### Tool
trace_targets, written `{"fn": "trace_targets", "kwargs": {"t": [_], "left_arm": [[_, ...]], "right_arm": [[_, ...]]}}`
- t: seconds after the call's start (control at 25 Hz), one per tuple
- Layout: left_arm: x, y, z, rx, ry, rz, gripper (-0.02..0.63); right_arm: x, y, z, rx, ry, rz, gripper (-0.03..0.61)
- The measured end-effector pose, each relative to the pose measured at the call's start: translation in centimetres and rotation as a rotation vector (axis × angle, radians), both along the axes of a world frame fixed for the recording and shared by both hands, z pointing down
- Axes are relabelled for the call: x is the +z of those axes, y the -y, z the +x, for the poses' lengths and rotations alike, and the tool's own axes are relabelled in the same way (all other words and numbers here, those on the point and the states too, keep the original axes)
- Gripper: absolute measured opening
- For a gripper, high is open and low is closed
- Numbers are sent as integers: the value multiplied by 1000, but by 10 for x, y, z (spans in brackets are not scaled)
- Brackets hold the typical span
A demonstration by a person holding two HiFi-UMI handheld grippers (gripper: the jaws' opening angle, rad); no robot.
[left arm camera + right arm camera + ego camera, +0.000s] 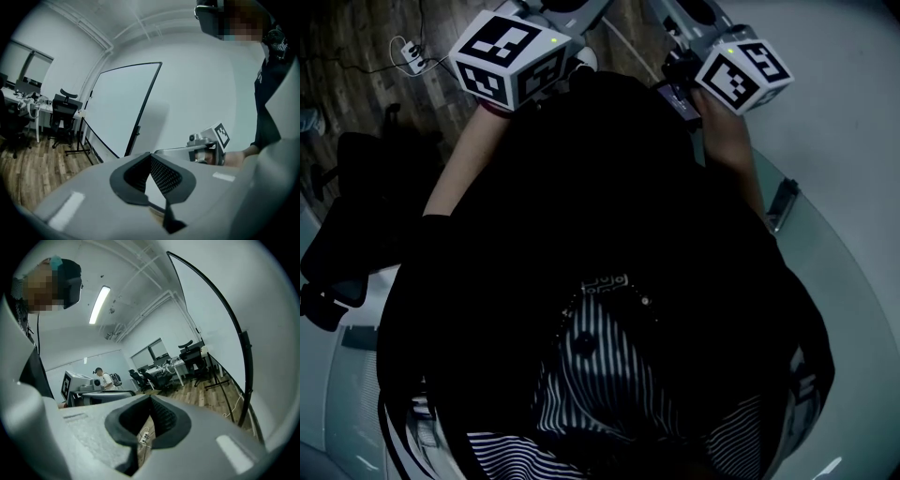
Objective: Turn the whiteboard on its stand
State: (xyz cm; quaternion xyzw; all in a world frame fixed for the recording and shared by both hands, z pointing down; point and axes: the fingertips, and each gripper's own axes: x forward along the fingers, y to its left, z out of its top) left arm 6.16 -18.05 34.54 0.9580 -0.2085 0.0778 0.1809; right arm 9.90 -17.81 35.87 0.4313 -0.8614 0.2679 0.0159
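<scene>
Whiteboard point(119, 112) apart, ahead of shut jaws

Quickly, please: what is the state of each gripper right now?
Left gripper: closed, holding nothing.
Right gripper: closed, holding nothing.

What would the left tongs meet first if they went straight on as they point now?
Probably the whiteboard, near its right edge. The left tongs aim close to that edge, so they might pass it and reach the wall behind; depth is unclear.
</scene>
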Motion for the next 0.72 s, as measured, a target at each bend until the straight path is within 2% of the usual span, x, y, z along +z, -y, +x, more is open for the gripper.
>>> {"fn": "trace_targets", "kwargs": {"t": [0.04, 0.2, 0.52, 0.6, 0.72], "left_arm": [[0, 8, 9, -2, 14, 0, 0], [9, -19, 31, -6, 63, 8, 0], [60, 68, 46, -41, 116, -49, 3], [62, 88, 49, -45, 112, -64, 3], [42, 88, 51, -44, 86, -76, 3]], "right_arm": [[0, 9, 9, -7, 8, -3, 0], [2, -14, 38, -11, 24, 28, 0], [51, 85, 74, -13, 57, -19, 0], [55, 105, 77, -18, 62, -40, 0], [34, 102, 71, -20, 48, -46, 0]]}}
